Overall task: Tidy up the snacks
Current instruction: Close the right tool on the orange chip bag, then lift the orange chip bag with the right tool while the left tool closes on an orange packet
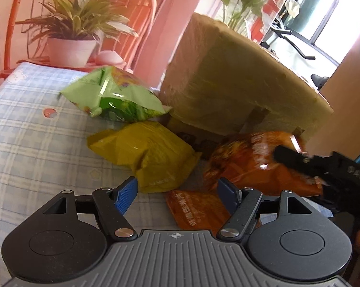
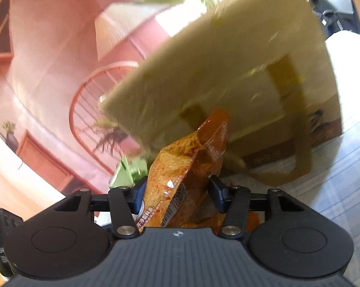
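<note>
Orange snack bag (image 2: 187,167), puffed, light, crinkly and slick, lying on the bed beside the cardboard box (image 2: 227,59), clamped between right tool (image 2: 177,191) pads, best pinched mid-body; left tool (image 1: 177,191) apart, empty.

Printing on the orange snack bag (image 2: 187,167) and its barcode label is too blurred to read.

Left claw (image 1: 176,195) gapes above an orange snack bag (image 1: 194,209).
</note>
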Demonstrator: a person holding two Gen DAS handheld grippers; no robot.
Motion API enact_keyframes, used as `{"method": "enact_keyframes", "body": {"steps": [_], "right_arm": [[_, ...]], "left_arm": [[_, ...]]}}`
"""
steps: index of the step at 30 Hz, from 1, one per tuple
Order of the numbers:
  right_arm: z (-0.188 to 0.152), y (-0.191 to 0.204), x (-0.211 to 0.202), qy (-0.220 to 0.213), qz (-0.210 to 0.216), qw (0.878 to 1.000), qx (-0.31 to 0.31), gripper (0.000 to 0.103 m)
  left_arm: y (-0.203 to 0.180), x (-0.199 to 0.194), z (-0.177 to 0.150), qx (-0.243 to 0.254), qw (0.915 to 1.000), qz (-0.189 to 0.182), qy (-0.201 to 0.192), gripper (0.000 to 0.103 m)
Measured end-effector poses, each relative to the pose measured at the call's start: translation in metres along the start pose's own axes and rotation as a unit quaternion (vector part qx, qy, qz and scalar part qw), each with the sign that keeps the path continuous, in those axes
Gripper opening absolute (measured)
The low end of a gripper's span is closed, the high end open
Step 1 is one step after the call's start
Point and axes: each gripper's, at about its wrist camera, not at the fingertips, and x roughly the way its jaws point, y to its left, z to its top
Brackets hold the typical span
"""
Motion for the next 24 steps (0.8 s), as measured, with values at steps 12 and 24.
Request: {"method": "enact_keyframes", "body": {"steps": [12, 24], "right_arm": [[-0.004, -0.033, -0.067, -0.064, -0.064, 0.996, -0.022, 0.054], [-0.002, -0.046, -0.106, -0.108, -0.087, 0.990, -0.031, 0.054]], "left_arm": [[-0.050, 0.049, -0.030, 0.037, 0.9982, 0.014, 0.045, 0.090], [-0.061, 0.070, -0.036, -0.007, 0.9977, 0.032, 0.060, 0.091]]}}
